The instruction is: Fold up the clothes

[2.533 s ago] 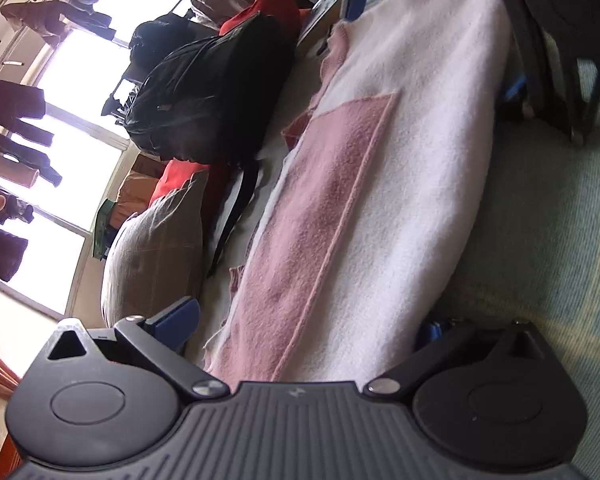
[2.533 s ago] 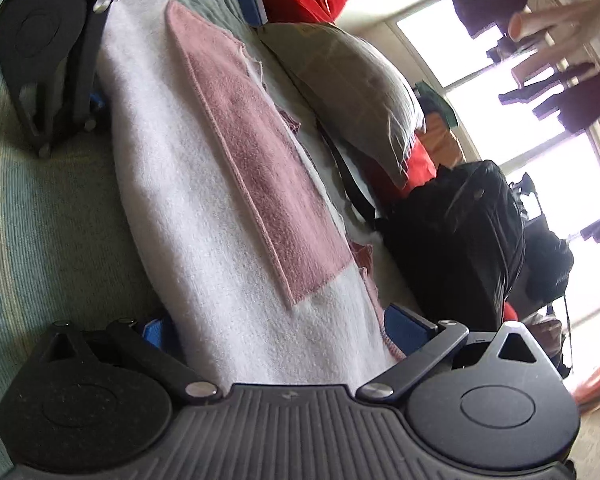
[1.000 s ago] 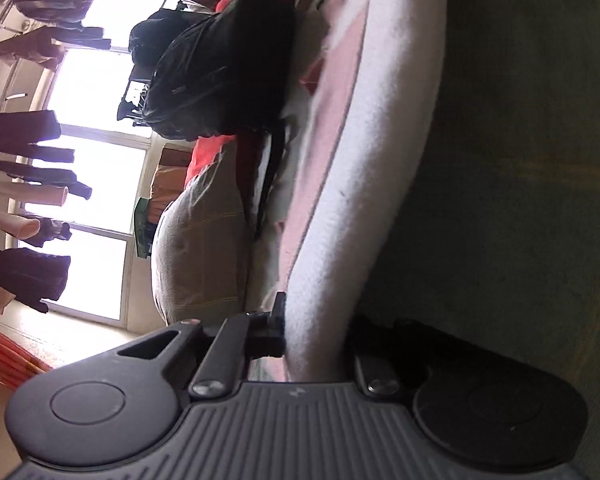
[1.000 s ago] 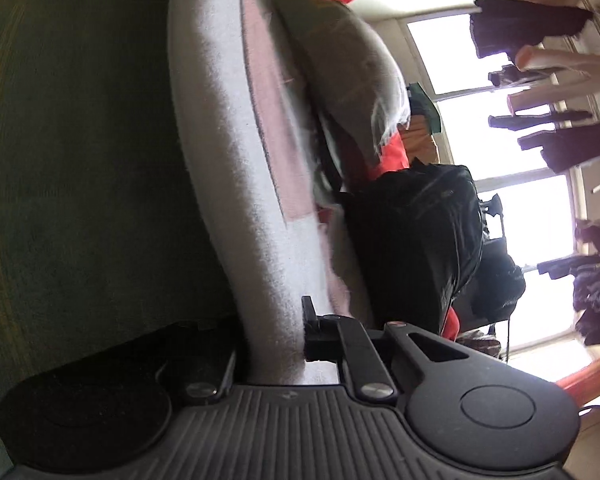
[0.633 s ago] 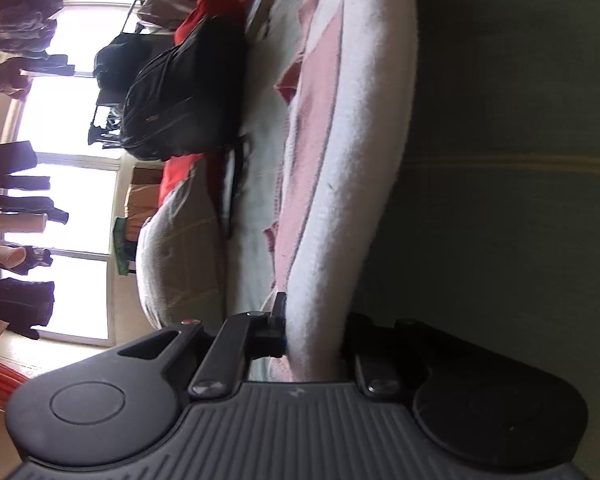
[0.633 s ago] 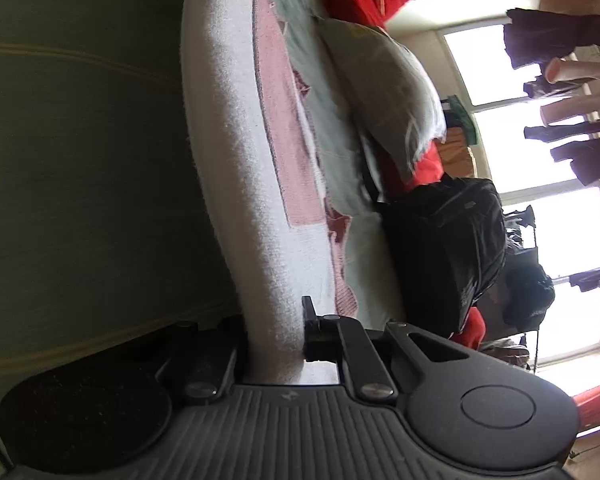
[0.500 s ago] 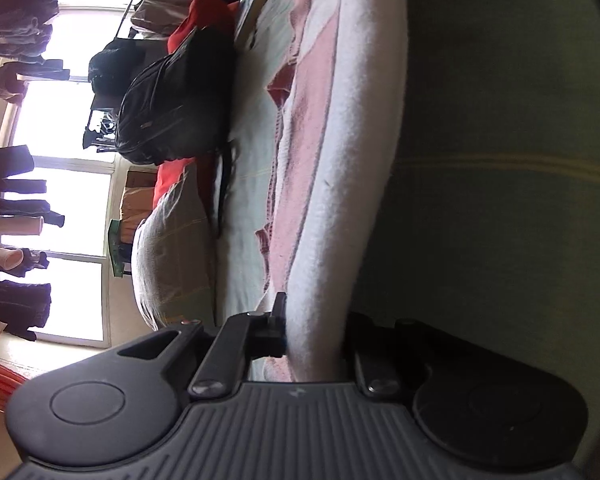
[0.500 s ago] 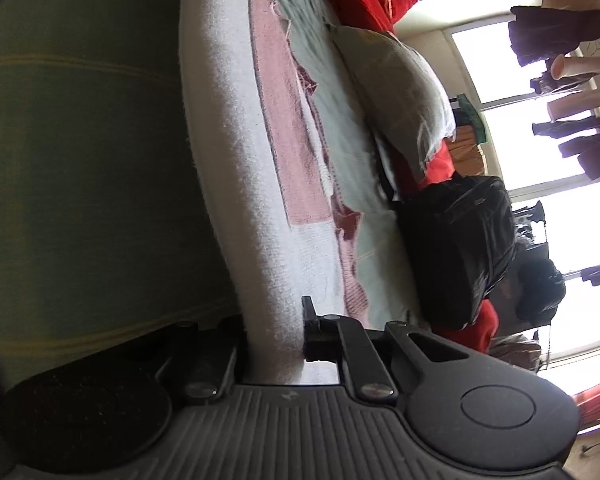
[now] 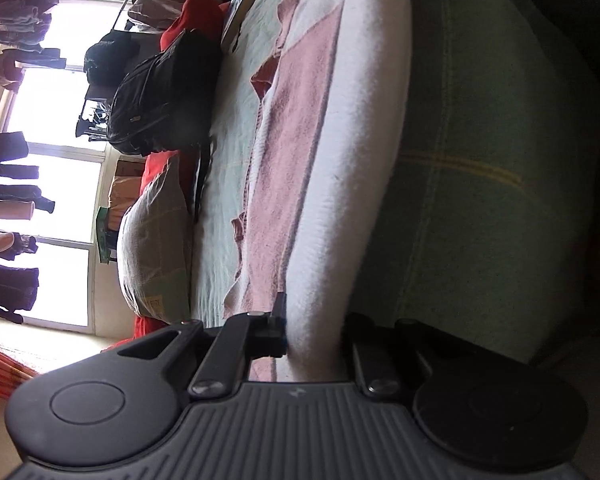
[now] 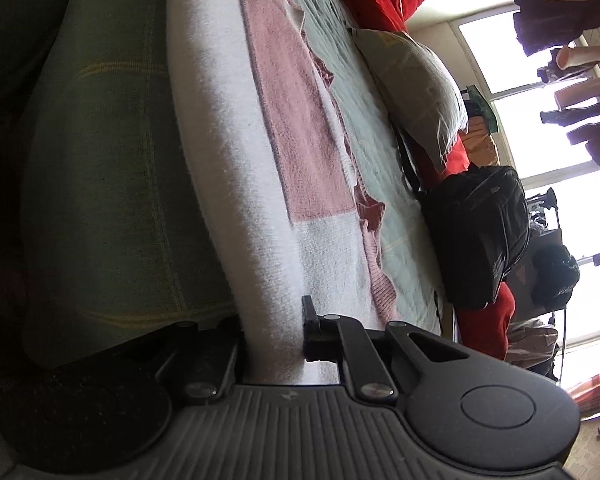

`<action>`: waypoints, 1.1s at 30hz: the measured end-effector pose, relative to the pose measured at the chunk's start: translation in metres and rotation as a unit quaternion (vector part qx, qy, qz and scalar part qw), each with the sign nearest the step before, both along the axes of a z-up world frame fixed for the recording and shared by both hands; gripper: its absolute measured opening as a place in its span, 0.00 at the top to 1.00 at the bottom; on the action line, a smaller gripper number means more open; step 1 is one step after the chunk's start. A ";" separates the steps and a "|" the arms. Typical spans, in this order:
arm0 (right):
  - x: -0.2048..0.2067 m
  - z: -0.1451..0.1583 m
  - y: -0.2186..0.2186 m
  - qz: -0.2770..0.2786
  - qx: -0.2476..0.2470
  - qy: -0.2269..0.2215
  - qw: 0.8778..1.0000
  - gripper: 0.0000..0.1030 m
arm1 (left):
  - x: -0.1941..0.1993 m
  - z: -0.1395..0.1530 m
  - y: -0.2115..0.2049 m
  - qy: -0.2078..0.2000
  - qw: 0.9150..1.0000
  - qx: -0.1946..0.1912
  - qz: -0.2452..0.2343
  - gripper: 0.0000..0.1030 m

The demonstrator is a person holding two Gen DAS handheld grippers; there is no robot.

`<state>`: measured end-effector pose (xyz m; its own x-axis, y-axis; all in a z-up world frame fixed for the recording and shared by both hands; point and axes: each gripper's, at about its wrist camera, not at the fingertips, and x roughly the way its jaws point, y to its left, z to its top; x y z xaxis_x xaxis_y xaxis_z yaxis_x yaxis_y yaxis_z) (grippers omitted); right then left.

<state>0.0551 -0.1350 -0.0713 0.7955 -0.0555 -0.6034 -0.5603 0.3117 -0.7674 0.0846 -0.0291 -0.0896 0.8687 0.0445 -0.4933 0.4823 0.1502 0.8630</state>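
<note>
While the left wrist view is showing the left gripper (image 9: 312, 332) pinching one end of a white and pink garment (image 9: 340, 152), its jaws are closed down to the thickness of the cloth, where two and a half seconds ago they were standing wide open on either side of it. The garment is now lifting at its near edge off the green checked bedspread (image 9: 480, 200), so I judge a fold is getting under way. Its long axis is running straight away from this gripper, toward a book (image 9: 238, 12) at the far end of the bed, with a black backpack (image 9: 160, 104) and a pillow (image 9: 152, 248) lying off to one side.

In the right wrist view, the right gripper (image 10: 274, 338) is likewise clamping the opposite end of the garment (image 10: 236, 152), jaws narrowed onto the fabric after standing open earlier. The garment is stretching lengthwise away from it, a pink panel (image 10: 296, 120) facing up.
</note>
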 end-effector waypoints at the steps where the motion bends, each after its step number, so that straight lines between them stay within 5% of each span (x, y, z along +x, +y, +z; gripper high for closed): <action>1: 0.001 -0.001 -0.001 -0.001 0.002 0.000 1.000 0.89 | -0.001 0.000 0.000 0.001 1.000 -0.003 0.002 0.90; 13: 0.002 -0.012 -0.008 0.000 0.010 0.012 1.000 0.87 | -0.014 -0.015 -0.003 0.022 1.000 0.006 -0.009 0.90; 17: -0.007 -0.024 -0.009 0.009 -0.003 0.010 1.000 0.78 | -0.017 -0.021 -0.003 0.017 1.000 0.011 -0.011 0.86; 21: -0.021 -0.005 -0.025 0.018 0.030 0.054 0.998 0.66 | -0.031 0.008 0.011 0.075 0.996 -0.055 0.000 0.83; 24: -0.035 0.018 -0.047 0.027 0.062 0.100 0.993 0.58 | -0.047 0.040 0.033 0.137 0.981 -0.134 0.010 0.80; 29: -0.046 0.055 -0.079 0.002 0.099 0.098 0.990 0.50 | -0.041 0.079 0.070 0.106 0.968 -0.215 0.068 0.73; 33: -0.026 0.070 -0.083 -0.028 0.187 0.076 0.979 0.40 | -0.013 0.078 0.078 0.106 0.944 -0.292 0.112 0.63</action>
<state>0.0292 -0.2182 -0.0012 0.6977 0.1511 -0.7002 -0.6325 0.5888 -0.5032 0.0718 0.0488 -0.0113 0.7489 -0.1180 -0.6521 0.5344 0.6895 0.4889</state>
